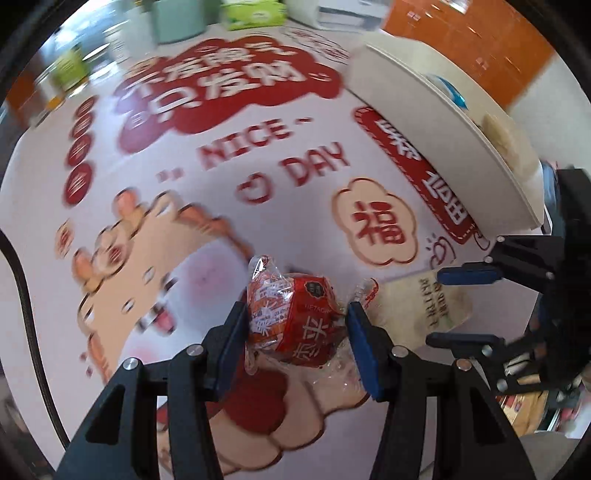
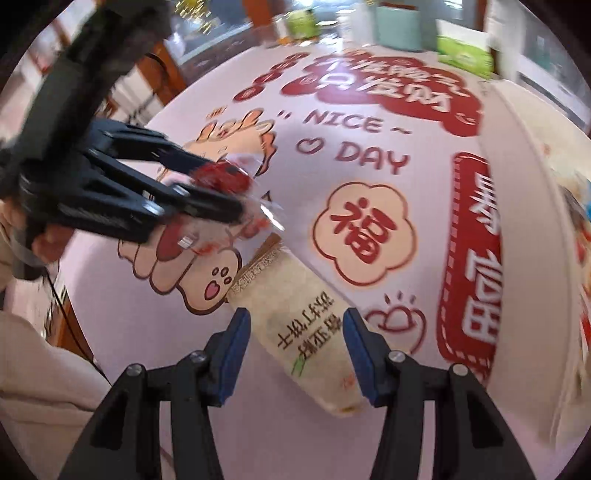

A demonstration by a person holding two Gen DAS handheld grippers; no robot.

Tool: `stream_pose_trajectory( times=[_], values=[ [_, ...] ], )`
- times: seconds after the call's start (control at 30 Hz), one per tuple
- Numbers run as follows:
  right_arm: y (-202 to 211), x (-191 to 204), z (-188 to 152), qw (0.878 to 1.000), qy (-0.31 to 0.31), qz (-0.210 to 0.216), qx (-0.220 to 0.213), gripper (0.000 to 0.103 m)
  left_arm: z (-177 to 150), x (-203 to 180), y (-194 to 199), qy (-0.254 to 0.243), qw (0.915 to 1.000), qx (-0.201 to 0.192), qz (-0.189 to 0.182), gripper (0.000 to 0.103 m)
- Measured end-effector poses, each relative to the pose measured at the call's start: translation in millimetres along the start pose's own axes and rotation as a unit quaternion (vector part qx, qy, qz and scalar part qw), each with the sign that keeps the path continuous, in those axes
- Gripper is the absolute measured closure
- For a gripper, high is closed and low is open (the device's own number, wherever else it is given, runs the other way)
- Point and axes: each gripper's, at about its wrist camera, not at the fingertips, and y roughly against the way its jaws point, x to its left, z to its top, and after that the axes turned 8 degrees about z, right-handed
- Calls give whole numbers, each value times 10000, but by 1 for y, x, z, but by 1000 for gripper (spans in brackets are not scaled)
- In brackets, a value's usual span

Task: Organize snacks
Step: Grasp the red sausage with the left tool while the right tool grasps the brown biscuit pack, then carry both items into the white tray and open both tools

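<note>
Left gripper [image 1: 297, 325]: blue pads pressed on both sides of a red-wrapped snack [image 1: 295, 321], gripping it, apparently just above the printed tablecloth [image 1: 221, 177]. Right gripper [image 2: 297, 347]: jaws apart, straddling a pale cracker packet [image 2: 295, 325] lying flat on the cloth; pads near its sides, contact unclear. White tray [image 1: 424, 96] near the far right, snacks inside, blurred. Green box [image 1: 255, 13] and mint container [image 1: 173, 20] at the far edge.
</note>
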Motion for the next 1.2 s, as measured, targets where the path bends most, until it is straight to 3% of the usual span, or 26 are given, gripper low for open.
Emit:
stream_pose_trajectory(
  times=[0.2,0.37,0.43,0.5,0.53,0.57,0.77,0.9,1.07,1.2],
  values=[
    [-16,17,3,9956,870,4,351,19,-20,24,6,538,9984,123,141,51],
    [-38,30,1,9829,1618,-538,701,15,-35,28,9,878,9958,200,189,51],
    [-41,26,0,9838,1578,-422,736,13,-38,28,10,955,9951,197,177,51],
    [-41,27,0,9831,1621,-461,719,15,-42,25,13,1024,9944,181,188,51],
    [-40,27,0,9832,1616,-464,708,24,-43,24,14,1061,9940,179,188,51],
    [-37,29,1,9837,1625,-464,613,43,-45,22,15,1104,9936,172,177,51],
    [-31,28,3,9917,1127,-241,567,45,-46,8,29,1318,9911,57,163,51],
    [-12,34,-4,9962,819,3,311,47,-40,-10,45,1356,9906,-129,111,51],
    [43,38,-16,9971,714,240,-106,47,-21,-43,65,1192,9921,-395,43,51],
    [99,30,-19,9950,749,161,-646,47,8,-82,86,955,9929,-715,-21,51]
  ],
)
